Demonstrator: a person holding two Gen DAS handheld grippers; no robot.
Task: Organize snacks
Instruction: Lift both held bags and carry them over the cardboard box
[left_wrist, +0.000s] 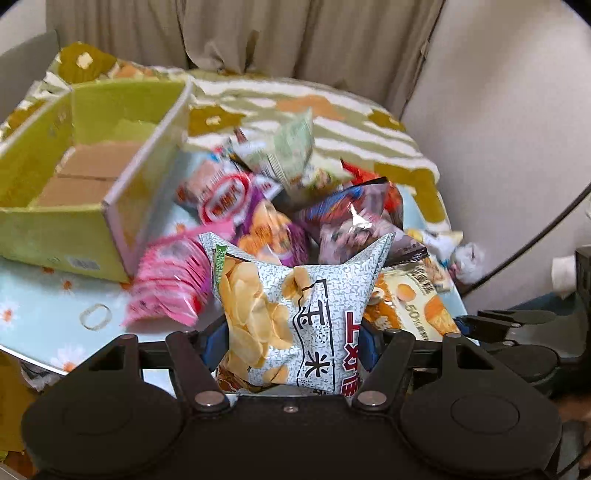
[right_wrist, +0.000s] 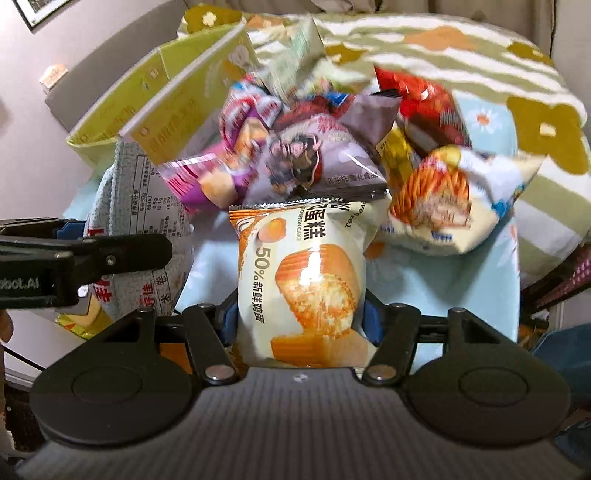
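Note:
My left gripper (left_wrist: 293, 341) is shut on a grey speckled chip bag (left_wrist: 291, 310) printed with yellow chips, held just above the table. My right gripper (right_wrist: 301, 314) is shut on a white-and-orange cake packet (right_wrist: 303, 280); the packet also shows at the right of the left wrist view (left_wrist: 413, 302). The chip bag's back (right_wrist: 144, 221) and the left gripper (right_wrist: 74, 258) show at the left of the right wrist view. A heap of snack bags (left_wrist: 295, 195) lies beyond both. An open yellow-green cardboard box (left_wrist: 88, 173), empty inside, stands to the heap's left.
The table has a light blue floral cloth (left_wrist: 44, 314); a green, white and orange patterned blanket (left_wrist: 332, 110) lies behind the heap. Beige curtains (left_wrist: 258, 33) hang at the back. A white wall (left_wrist: 498, 129) is on the right.

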